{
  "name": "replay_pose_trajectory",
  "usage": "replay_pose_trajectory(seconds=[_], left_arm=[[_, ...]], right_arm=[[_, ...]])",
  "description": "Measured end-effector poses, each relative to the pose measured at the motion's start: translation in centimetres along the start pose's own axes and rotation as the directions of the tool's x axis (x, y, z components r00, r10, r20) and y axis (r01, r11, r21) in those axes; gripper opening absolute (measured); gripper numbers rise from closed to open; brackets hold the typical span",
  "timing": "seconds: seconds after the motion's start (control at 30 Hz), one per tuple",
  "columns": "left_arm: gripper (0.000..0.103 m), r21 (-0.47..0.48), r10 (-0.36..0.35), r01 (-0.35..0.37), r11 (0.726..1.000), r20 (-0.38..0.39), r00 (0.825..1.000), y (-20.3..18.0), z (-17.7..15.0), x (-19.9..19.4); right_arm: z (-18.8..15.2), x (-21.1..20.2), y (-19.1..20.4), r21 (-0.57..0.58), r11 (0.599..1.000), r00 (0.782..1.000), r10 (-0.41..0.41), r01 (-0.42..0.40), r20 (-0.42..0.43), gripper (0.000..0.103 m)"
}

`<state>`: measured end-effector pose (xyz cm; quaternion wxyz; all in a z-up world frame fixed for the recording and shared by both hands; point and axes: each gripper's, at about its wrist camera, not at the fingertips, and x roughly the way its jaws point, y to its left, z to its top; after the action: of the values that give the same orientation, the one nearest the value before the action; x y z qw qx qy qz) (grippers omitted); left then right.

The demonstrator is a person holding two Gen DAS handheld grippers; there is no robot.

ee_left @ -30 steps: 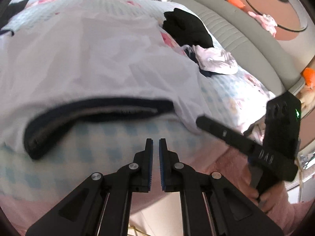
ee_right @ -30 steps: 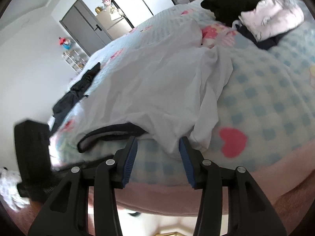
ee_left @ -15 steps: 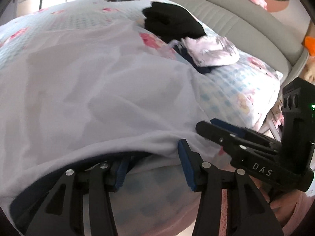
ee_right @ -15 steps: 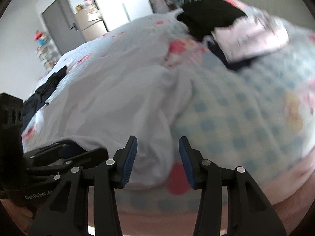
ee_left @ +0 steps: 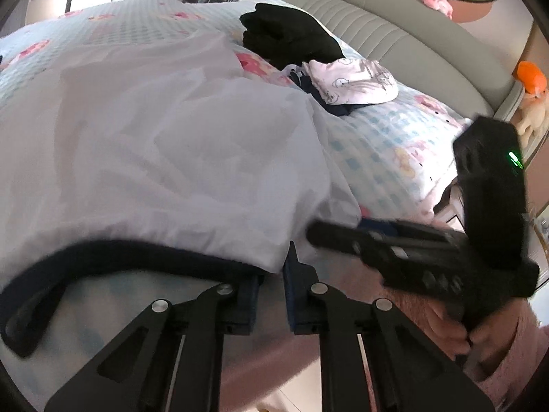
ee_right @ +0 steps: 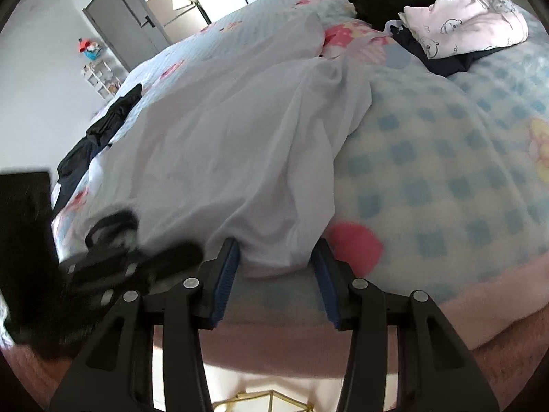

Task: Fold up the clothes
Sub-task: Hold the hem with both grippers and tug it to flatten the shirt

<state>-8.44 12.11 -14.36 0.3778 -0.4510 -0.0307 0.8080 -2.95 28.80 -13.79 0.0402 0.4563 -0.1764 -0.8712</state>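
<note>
Fabric here looks thin, light and limp: the white T-shirt with a dark navy ribbed collar (ee_left: 164, 158) lies spread across the blue-checked bedspread with pink prints (ee_left: 387, 144), near the bed's front edge. It will likely sag and slide unless taken by a seam, so the collar end and shoulder hem seem the best holds. In the left wrist view, the left gripper (ee_left: 271, 271) angles down at the collar's right end; its jaws are closing, with navy collar and white hem between them. The right gripper (ee_left: 405, 250) reaches in from the right, a hand (ee_left: 453, 329) around its handle.

In the right wrist view, the right gripper tilts down at the shirt's near corner, jaws moderately apart, straddling a white bunched fold without visibly pressing it.
</note>
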Motion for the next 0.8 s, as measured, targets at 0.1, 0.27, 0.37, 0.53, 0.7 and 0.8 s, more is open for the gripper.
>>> replay_pose_trajectory(seconds=[0.1, 0.27, 0.37, 0.53, 0.7, 0.8], left_arm=[[0.013, -0.027, -0.012, 0.012, 1.0, -0.001, 1.0, 0.0, -0.6, -0.2], [0.013, -0.029, -0.032, 0.031, 0.999, -0.029, 0.999, -0.4, -1.8, -0.4], [0.013, -0.028, -0.03, 0.029, 0.999, -0.051, 0.998, -0.5, -2.5, -0.3], [0.014, -0.063, -0.045, 0.041, 0.997, -0.073, 0.996, -0.1, -3.1, -0.4], [0.014, -0.137, -0.027, 0.027, 0.99, -0.001, 1.0, 1.3, -2.7, -2.4], [0.014, -0.186, 0.005, 0.006, 0.983, 0.056, 0.998, 2.3, -2.4, -3.6]], right_arm=[[0.0, 0.7, -0.1, -0.002, 1.0, 1.0, -0.02, 0.02, 0.01, 0.046], [0.0, 1.3, 0.6, -0.042, 0.996, 0.997, -0.075, 0.076, 0.019, 0.046], [0.0, 1.1, 0.4, -0.037, 0.996, 0.996, -0.08, 0.081, 0.025, 0.046], [-0.4, -1.4, 0.6, 0.033, 0.999, 0.996, -0.021, 0.018, 0.088, 0.046], [-1.0, -2.8, 1.3, 0.061, 0.996, 0.988, 0.051, -0.06, 0.145, 0.046], [-0.9, -2.0, 1.3, 0.056, 0.997, 0.991, 0.053, -0.06, 0.125, 0.046]])
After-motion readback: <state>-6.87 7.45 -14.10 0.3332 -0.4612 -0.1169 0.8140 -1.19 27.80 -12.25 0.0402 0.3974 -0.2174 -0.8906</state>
